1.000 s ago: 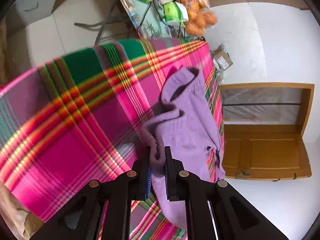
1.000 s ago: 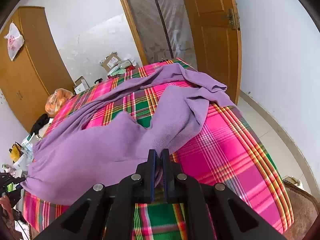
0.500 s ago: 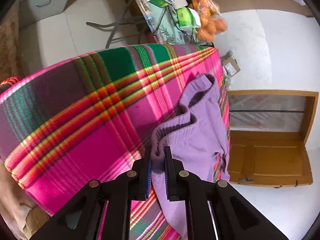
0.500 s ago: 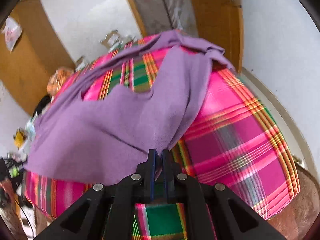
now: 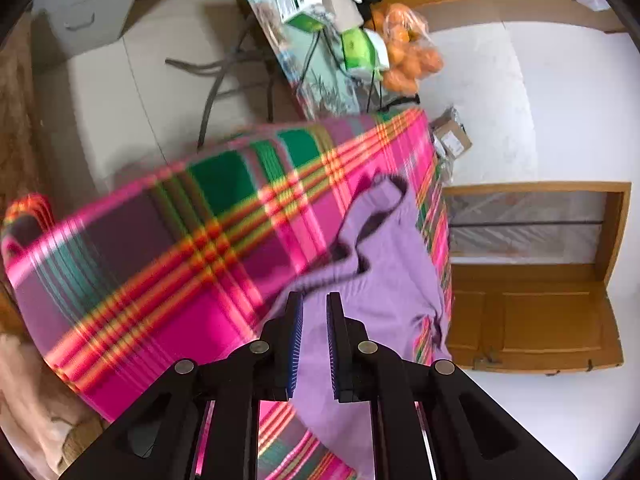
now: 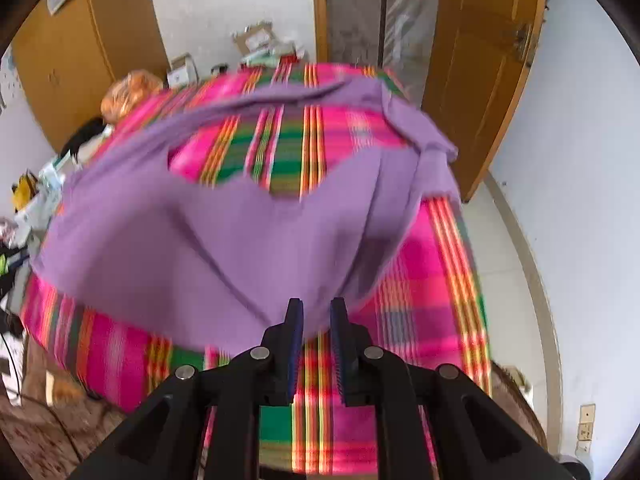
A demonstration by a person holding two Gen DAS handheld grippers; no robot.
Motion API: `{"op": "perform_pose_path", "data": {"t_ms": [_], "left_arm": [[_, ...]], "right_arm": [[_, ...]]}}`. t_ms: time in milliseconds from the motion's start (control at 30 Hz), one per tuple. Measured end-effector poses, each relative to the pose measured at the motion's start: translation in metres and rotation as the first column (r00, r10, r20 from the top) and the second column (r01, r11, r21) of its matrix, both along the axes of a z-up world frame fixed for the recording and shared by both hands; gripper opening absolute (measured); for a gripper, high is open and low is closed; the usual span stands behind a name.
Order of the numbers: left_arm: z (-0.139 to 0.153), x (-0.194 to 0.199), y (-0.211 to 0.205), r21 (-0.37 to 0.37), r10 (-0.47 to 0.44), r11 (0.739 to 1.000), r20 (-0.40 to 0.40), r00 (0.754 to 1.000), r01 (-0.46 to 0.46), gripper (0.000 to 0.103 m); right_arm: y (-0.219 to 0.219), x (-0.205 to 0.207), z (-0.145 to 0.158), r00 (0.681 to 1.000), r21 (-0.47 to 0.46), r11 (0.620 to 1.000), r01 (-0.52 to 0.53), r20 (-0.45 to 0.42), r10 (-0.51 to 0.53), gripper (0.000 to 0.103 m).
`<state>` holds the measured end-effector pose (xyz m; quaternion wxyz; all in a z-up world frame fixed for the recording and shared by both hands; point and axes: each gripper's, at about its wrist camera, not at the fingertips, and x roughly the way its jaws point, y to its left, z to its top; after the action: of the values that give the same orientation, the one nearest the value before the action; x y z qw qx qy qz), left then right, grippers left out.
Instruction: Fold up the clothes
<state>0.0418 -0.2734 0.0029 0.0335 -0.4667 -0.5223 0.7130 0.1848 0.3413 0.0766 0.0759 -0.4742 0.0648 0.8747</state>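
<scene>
Both hand-held grippers, left [image 5: 314,308] and right [image 6: 316,312], are seen spread, nothing pinched. The purple sweater [image 6: 224,236] is draped across the plaid bench [image 6: 432,280], near edge overhanging.

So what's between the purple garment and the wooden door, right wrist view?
Only the plaid blanket edge, then bare floor between the purple garment and wooden door.

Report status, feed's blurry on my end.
Left gripper, right gripper at purple garment, narrow gaps, grip unclear. Garment spread over plaid table. Nothing in the way.
</scene>
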Motion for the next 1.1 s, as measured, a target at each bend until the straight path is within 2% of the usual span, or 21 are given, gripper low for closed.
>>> {"op": "perform_pose_path", "data": {"t_ms": [67, 200, 367, 533, 800, 933, 1100], "left_arm": [[0.005, -0.008, -0.004, -0.017, 0.01, 1.0, -0.008, 1.0, -0.01, 0.01], [0.012, -0.035, -0.005, -0.043, -0.009, 0.999, 0.001, 1.0, 0.009, 0.015], [0.017, -0.08, 0.008, -0.084, -0.075, 0.994, 0.0, 0.997, 0.074, 0.02], [0.007, -0.123, 0.018, -0.081, -0.098, 0.992, 0.04, 0.994, 0.101, 0.02], [-0.012, -0.167, 0.031, -0.059, -0.155, 0.985, 0.1, 0.983, 0.162, 0.02], [-0.02, -0.175, 0.042, -0.032, -0.204, 0.977, 0.116, 0.972, 0.209, 0.02], [-0.024, -0.18, 0.041, -0.007, -0.212, 0.977, 0.124, 0.969, 0.214, 0.019]], "right_arm": [[-0.004, -0.018, 0.008, 0.999, 0.008, 1.0, -0.02, -0.028, 0.02, 0.021], [-0.033, -0.075, 0.016, 0.986, 0.022, 0.99, -0.141, -0.083, 0.143, 0.021], [-0.077, -0.151, 0.018, 0.946, 0.021, 0.955, -0.297, -0.131, 0.297, 0.024], [-0.119, -0.221, 0.012, 0.901, 0.015, 0.909, -0.415, -0.134, 0.414, 0.028], [-0.164, -0.31, -0.005, 0.84, 0.017, 0.844, -0.536, -0.084, 0.535, 0.03], [-0.192, -0.348, -0.022, 0.797, 0.004, 0.798, -0.603, -0.042, 0.603, 0.031], [-0.222, -0.376, -0.046, 0.741, 0.023, 0.741, -0.671, 0.014, 0.671, 0.035]]}}
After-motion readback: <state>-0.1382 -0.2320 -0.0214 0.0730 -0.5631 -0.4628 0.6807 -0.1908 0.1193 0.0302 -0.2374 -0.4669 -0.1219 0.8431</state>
